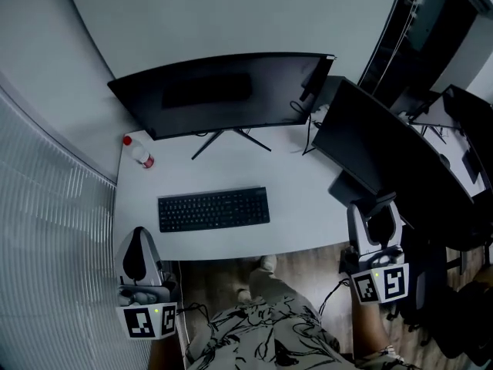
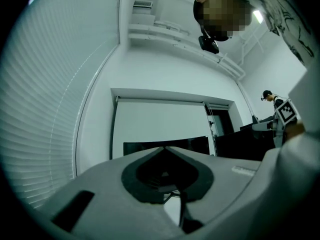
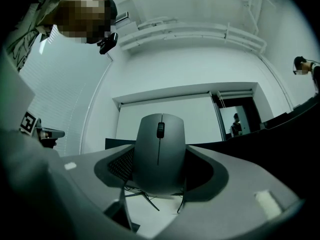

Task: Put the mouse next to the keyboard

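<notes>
Head view steeply down over desk [image 1: 304, 195]; both gripper views low, upward, toward shared monitor [image 1: 223, 91]

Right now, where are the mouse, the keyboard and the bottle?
mouse [image 3: 159, 159], right gripper view, top shell below the wheel.
keyboard [image 1: 213, 209], head view, middle of its keys.
bottle [image 1: 142, 156], head view, its clear body.

Right of the keyboard [image 1: 214, 209] the worktop [image 1: 300, 206] is bare as far as the second monitor [image 1: 370, 149], whose lower corner crowds that side. Behind the keyboard, the curved monitor [image 1: 223, 91] and its splayed stand legs [image 1: 231, 139] block the way, and a bottle [image 1: 139, 153] stands behind-left. Left and in front of the keyboard, only narrow strips are free. The right hand-held gripper [image 1: 375, 216], closed on the mouse [image 3: 159, 151], hangs off the edge near that corner.
</notes>
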`<state>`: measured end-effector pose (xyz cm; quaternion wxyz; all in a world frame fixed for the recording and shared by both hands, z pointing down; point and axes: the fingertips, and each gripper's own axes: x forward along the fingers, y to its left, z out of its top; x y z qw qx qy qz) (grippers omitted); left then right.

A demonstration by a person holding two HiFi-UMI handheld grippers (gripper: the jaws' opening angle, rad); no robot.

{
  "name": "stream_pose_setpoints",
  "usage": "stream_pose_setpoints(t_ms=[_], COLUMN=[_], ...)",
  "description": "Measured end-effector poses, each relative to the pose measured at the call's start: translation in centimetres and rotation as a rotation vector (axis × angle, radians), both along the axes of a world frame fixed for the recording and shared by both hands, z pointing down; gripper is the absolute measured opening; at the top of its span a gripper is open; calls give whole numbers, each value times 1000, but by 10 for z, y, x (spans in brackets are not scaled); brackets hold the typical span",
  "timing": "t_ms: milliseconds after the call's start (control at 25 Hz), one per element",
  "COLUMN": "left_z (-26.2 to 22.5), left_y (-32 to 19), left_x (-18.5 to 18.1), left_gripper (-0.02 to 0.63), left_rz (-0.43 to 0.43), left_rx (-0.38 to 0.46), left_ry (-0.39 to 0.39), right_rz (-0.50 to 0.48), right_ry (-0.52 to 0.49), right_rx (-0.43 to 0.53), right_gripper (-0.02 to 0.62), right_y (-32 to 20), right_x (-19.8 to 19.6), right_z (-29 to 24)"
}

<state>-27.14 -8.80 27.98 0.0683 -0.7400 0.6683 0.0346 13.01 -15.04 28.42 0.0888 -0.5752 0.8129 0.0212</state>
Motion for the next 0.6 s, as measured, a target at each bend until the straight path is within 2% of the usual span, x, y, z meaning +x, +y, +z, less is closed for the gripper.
stream_pose_setpoints(t_ms=[320,600], left_z=[-8,-10], left_y=[-58,-83], left_x=[0,0], left_gripper=[-2,-2], left_rz=[-31,-70], left_rx=[16,10], left_ry=[-21,-10], right_rz=[-31,-85], right_ry=[-5,-1], right_rx=[3,-19], right_gripper=[304,302], right_y=[-66,-108], right_x=[1,-10], right_z=[2,7])
